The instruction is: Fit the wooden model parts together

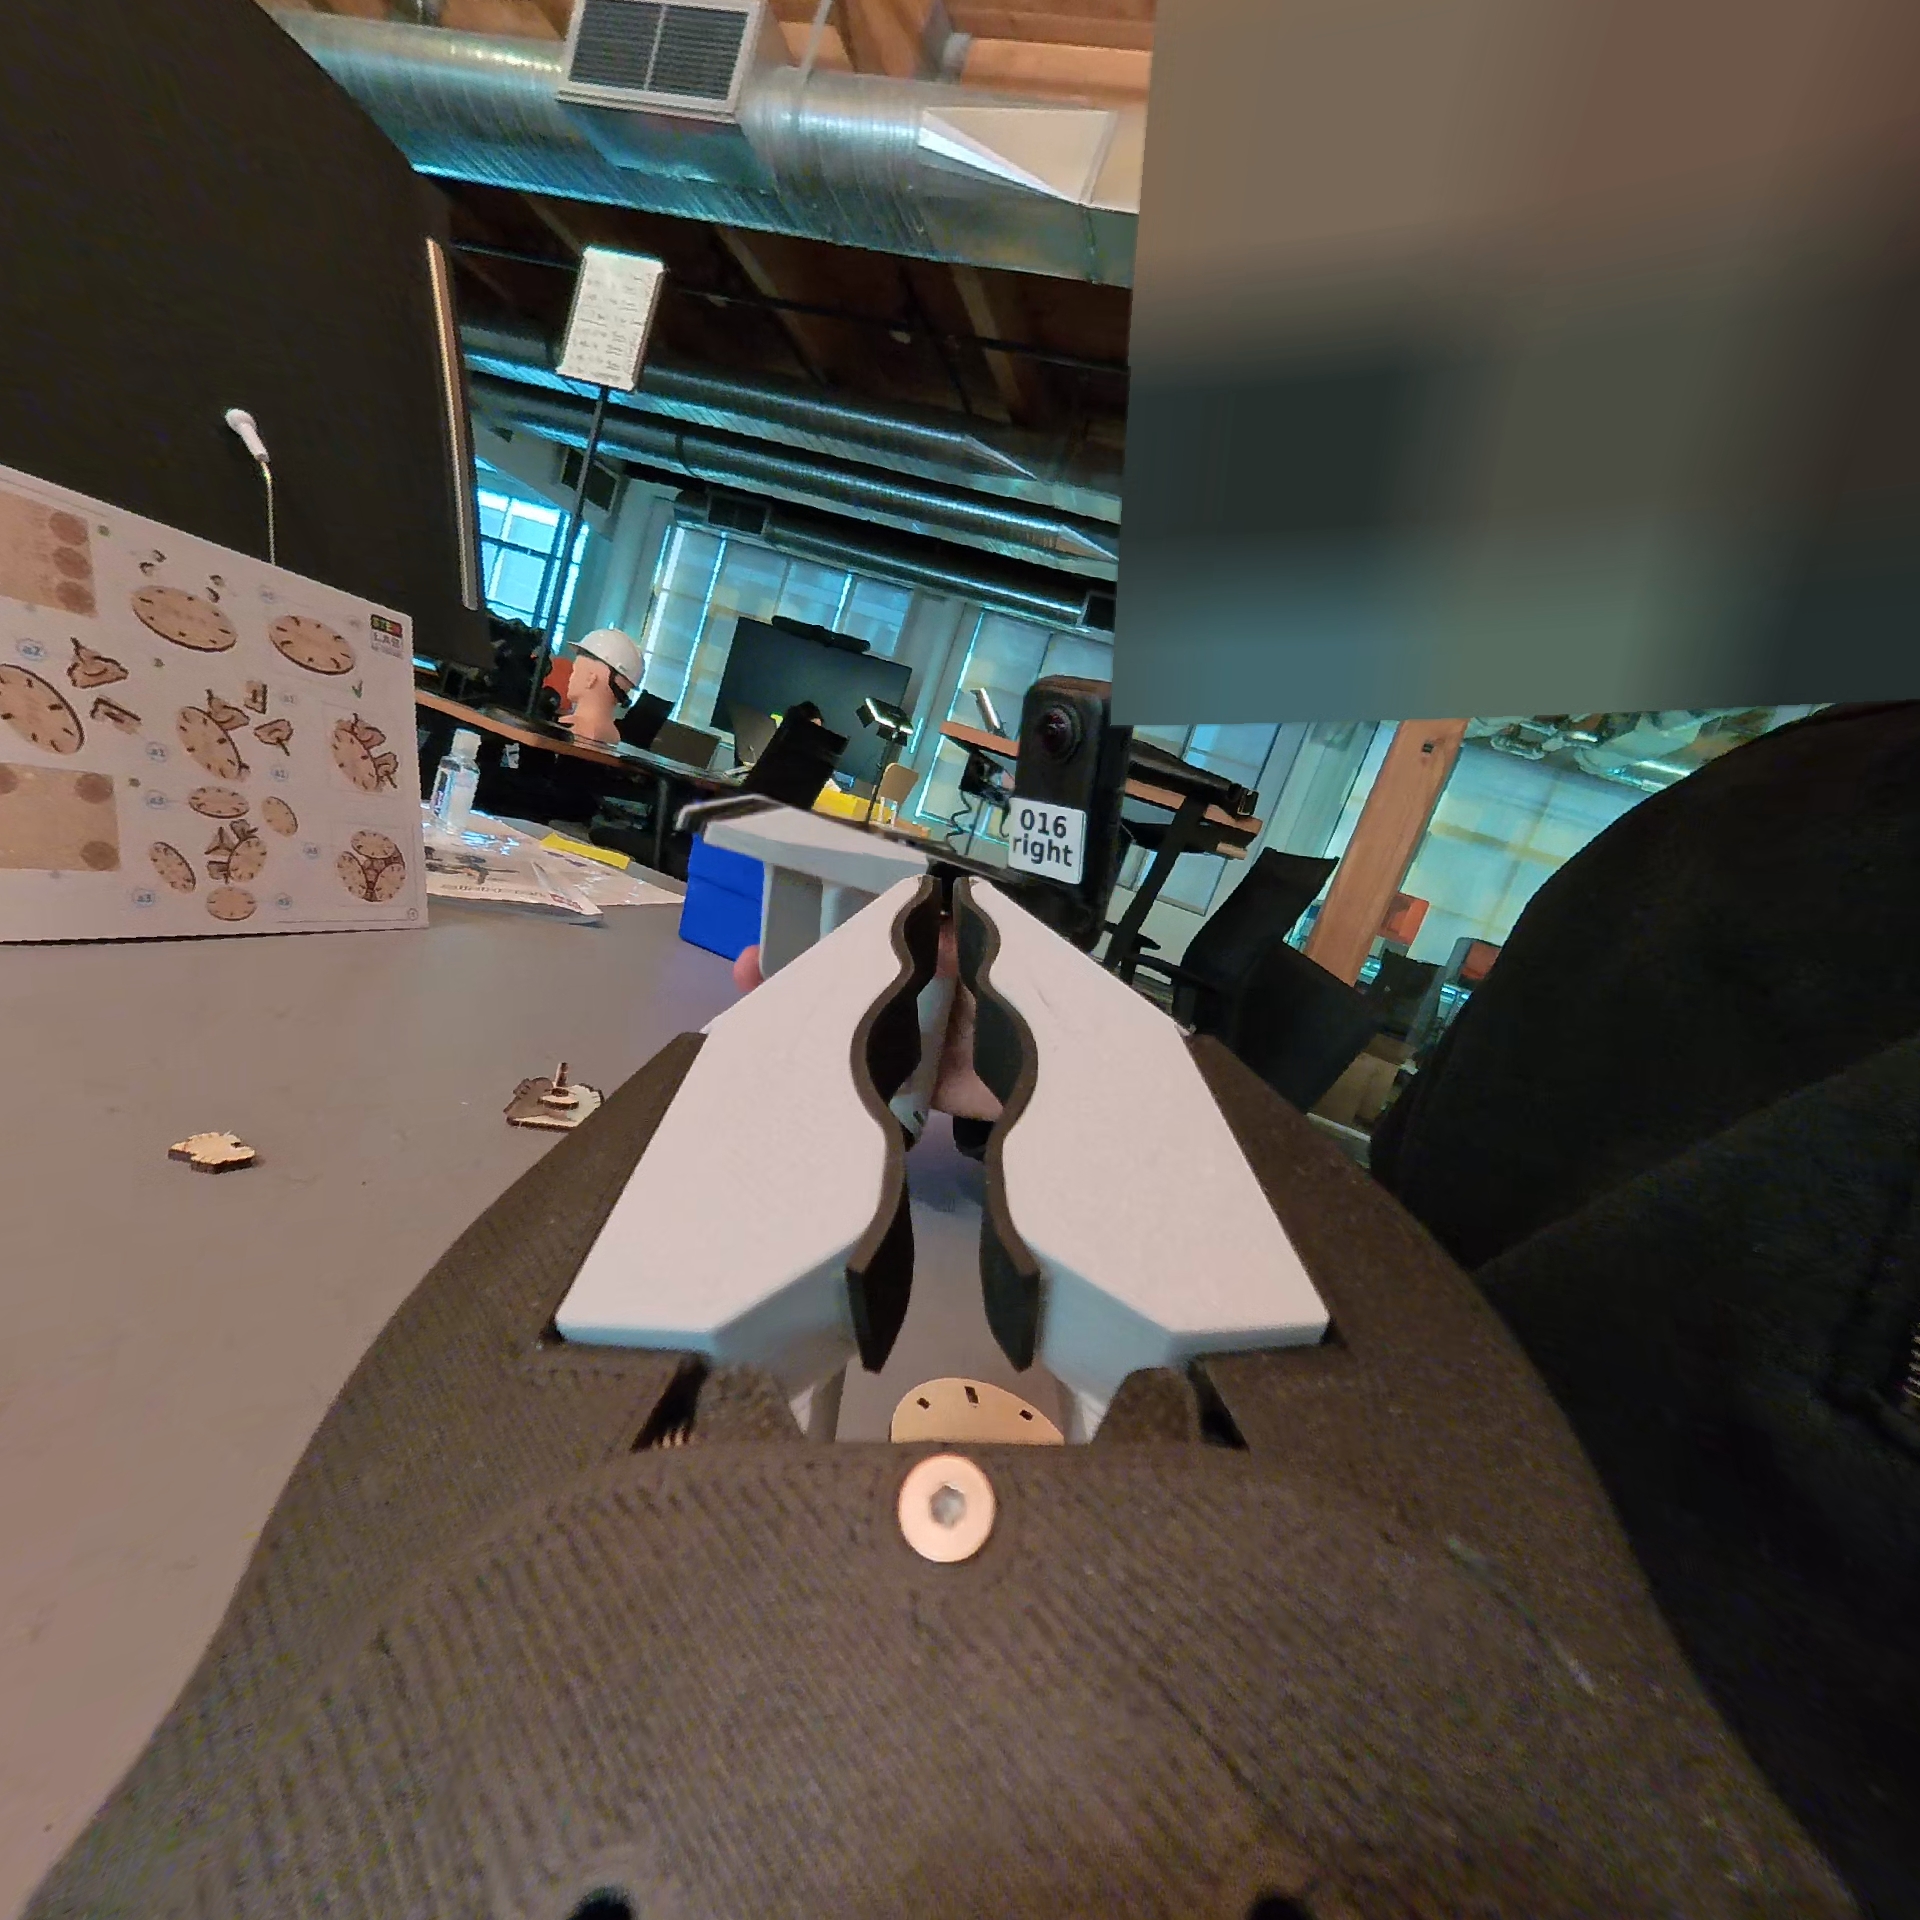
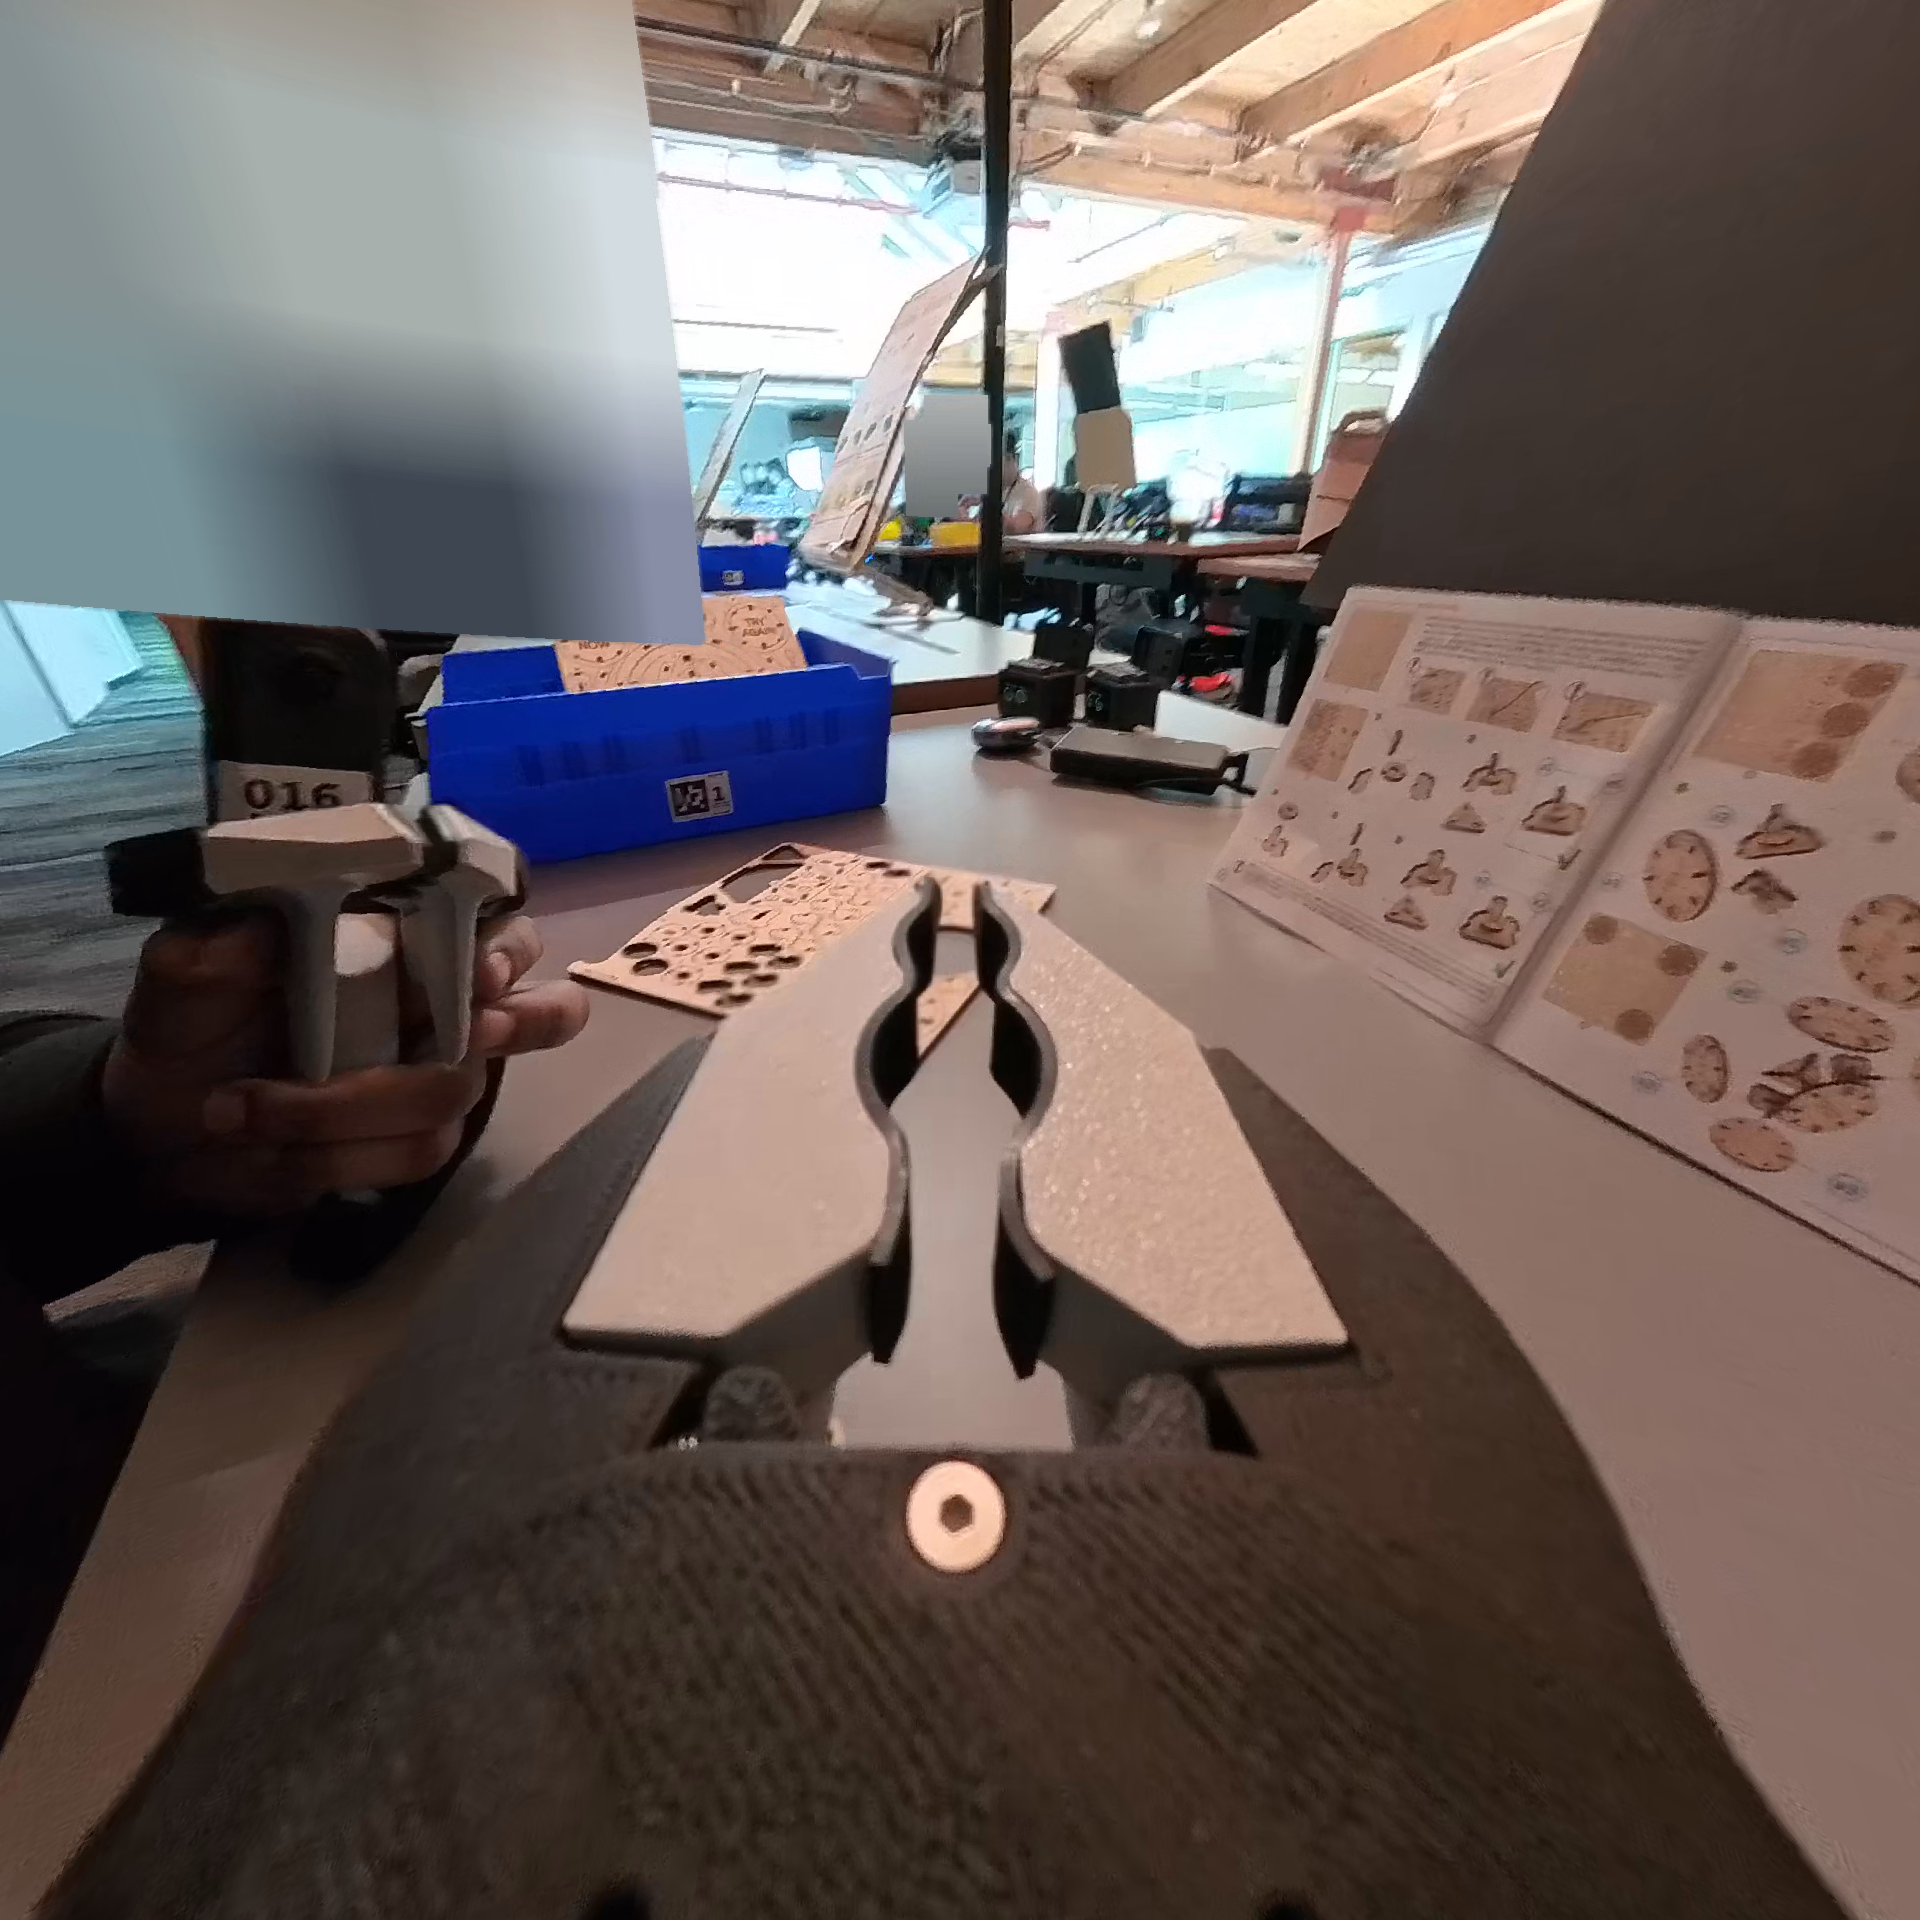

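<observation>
My left tongs [image 1: 940,883] were pressed together at the tips on nothing, pointing at 12 o'clock over the smooth grey table [image 1: 260,1299]. Two small jagged wooden cut-outs [image 1: 213,1151] lay at 10 o'clock. My right tongs [image 2: 958,896] stood a sliver apart, bare, above one flat perforated plywood sheet [image 2: 707,935]. One blue plastic bin [image 2: 655,748] sat at 11 o'clock, one open instruction booklet [image 2: 1558,831] at 2 o'clock.

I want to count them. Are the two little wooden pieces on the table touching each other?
Apart. The left wrist view shows the flat wooden piece and the wooden piece with a peg with bare grey table between them.
</observation>
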A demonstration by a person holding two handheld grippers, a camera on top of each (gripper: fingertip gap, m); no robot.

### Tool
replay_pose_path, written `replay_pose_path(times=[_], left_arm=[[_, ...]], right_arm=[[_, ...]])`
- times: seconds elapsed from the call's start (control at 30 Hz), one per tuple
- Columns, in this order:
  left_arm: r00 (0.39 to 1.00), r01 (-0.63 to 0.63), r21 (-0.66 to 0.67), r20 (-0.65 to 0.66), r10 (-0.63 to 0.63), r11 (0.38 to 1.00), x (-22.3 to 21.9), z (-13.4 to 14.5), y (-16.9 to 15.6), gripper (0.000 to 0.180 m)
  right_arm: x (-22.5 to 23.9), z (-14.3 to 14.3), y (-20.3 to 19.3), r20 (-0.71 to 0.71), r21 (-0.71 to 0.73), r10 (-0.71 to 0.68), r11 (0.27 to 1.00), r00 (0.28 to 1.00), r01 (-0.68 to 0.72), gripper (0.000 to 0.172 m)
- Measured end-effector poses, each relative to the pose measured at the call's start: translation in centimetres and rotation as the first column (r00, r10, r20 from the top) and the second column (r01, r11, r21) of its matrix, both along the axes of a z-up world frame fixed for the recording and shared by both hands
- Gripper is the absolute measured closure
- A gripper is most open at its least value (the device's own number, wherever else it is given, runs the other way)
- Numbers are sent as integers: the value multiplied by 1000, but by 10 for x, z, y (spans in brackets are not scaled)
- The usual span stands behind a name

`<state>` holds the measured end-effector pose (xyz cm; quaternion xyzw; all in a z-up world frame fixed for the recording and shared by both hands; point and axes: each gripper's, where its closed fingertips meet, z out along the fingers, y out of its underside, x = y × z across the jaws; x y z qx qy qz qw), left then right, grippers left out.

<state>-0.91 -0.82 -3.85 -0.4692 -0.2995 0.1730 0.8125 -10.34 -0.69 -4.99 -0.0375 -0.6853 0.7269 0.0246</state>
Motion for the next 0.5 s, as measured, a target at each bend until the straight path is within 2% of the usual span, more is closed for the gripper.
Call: replay_pose_path(times=[0.13,0.17,0.23,0.3,0.37,0.43,0.5], left_arm=[[1000,-26,-39,7,26,999,-2,0,-8,180],[997,-73,-74,10,74,995,-4,1,-19,180],[969,-241,-168,16,247,956,-13,2,-57,180],[883,-432,-317,44,468,845,-22,-9,-113,180],[742,-555,-499,63,667,666,-22,-28,-175,180],[616,-590,-641,36,787,490,-14,-46,-224,180],[524,-639,-679,-39,851,363,-4,-52,-253,180]], right_arm=[[21,-19,-14,43,100,123,987,991,-127,143],[24,-23,-18,59,120,142,982,988,-148,139],[28,-32,-27,107,146,157,974,982,-172,132],[35,-36,-40,145,158,183,966,972,-205,128],[42,-34,-58,176,153,206,960,963,-233,128],[50,-32,-79,218,160,234,949,947,-272,132],[58,-35,-102,255,211,262,924,931,-318,149]])
